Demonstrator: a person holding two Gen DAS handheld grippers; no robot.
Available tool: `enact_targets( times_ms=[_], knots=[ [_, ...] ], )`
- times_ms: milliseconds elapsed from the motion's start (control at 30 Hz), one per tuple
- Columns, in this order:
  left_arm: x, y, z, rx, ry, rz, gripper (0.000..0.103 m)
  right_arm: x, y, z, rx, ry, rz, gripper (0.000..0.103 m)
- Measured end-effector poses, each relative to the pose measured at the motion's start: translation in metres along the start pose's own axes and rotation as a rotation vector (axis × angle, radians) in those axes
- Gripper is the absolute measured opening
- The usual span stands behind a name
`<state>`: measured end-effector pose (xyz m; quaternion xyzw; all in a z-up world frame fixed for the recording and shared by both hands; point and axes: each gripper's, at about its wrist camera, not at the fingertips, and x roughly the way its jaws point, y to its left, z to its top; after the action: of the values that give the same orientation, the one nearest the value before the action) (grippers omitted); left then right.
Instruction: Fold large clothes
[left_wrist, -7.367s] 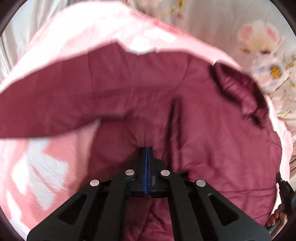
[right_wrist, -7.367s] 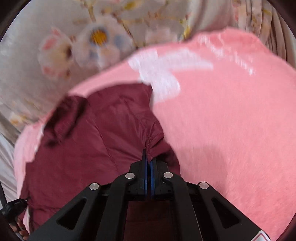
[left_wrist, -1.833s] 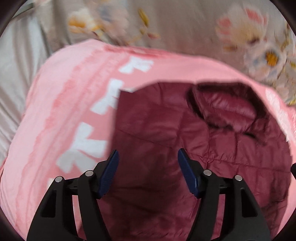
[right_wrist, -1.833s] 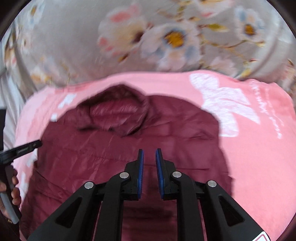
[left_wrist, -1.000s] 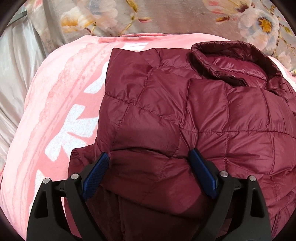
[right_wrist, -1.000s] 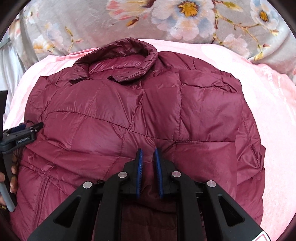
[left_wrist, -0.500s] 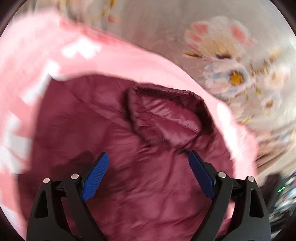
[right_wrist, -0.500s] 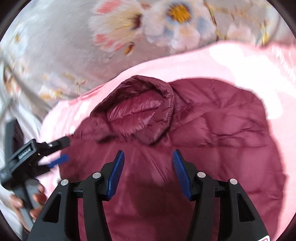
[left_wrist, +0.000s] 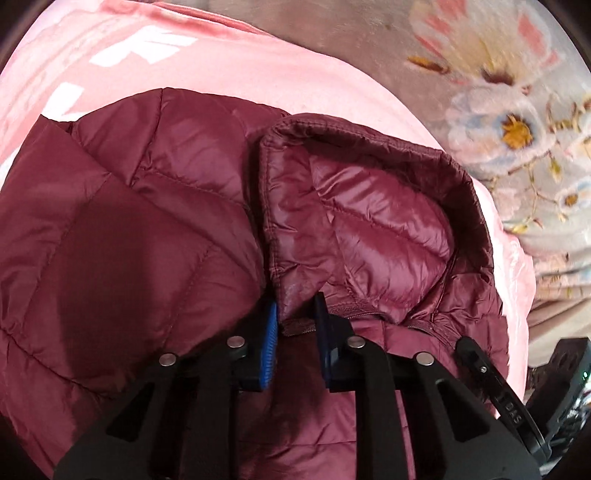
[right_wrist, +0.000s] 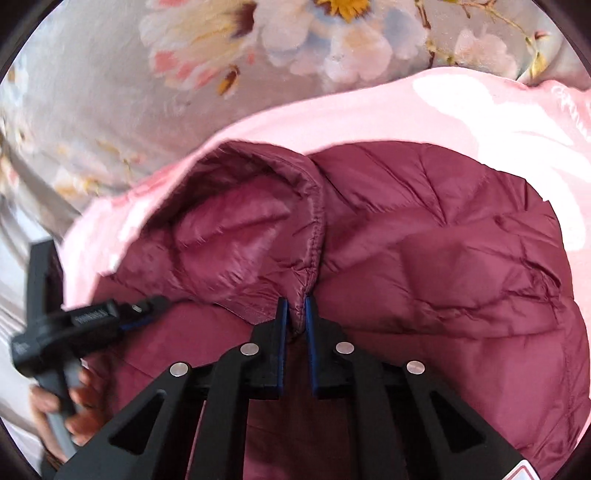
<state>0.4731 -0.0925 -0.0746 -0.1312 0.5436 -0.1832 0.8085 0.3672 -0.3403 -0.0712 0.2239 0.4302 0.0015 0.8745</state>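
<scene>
Maroon quilted down jacket (left_wrist: 155, 236) is lying spread on a pink blanket (left_wrist: 258, 70), which is covering a bed with a floral sheet (right_wrist: 207, 74) showing beyond it. Sides appear already turned in, since no sleeve is trailing out in either view and the body is sitting as a compact block. That is a judgement from its outline only.

Hood (left_wrist: 362, 221) is still standing open at the far end, lining up.

Left tongs (left_wrist: 293, 334) are closing on the hood's near left corner; hem fabric is sitting between the blue pads, which are narrow and already pinching it. Right tongs (right_wrist: 294, 319) are closing too, nearly together, with the hood's right edge seam bunching between them. In the right wrist view the person's left hand (right_wrist: 55, 406) is gripping the other handle at lower left.

Judged stage: midway. Hood is about to be dealt with, probably laid down over the body. Remaining: that hood fold, then folding the body across, lower half unseen here.
</scene>
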Motion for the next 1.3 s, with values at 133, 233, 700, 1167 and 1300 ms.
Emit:
enact_targets(
  times_ms=[133, 233, 700, 1167, 1300],
  knots=[
    [0.002, -0.01, -0.008, 0.071, -0.044, 0.051, 0.019, 0.012, 0.0, -0.008, -0.057, -0.006, -0.049, 0.007],
    [0.001, -0.019, -0.009, 0.116, -0.054, 0.091, 0.02, 0.011, 0.008, -0.008, -0.114, -0.005, -0.099, 0.007],
    [-0.043, -0.012, 0.091, -0.104, -0.176, -0.016, 0.043, -0.017, -0.004, 0.086, 0.175, -0.187, 0.049, 0.018],
    [0.031, -0.01, 0.069, 0.154, -0.035, 0.196, 0.044, 0.05, 0.013, 0.06, -0.222, 0.007, -0.203, 0.006],
    [0.036, -0.018, 0.057, 0.245, -0.088, 0.258, 0.044, 0.055, 0.01, 0.055, -0.237, -0.008, -0.205, 0.006]
  ],
)
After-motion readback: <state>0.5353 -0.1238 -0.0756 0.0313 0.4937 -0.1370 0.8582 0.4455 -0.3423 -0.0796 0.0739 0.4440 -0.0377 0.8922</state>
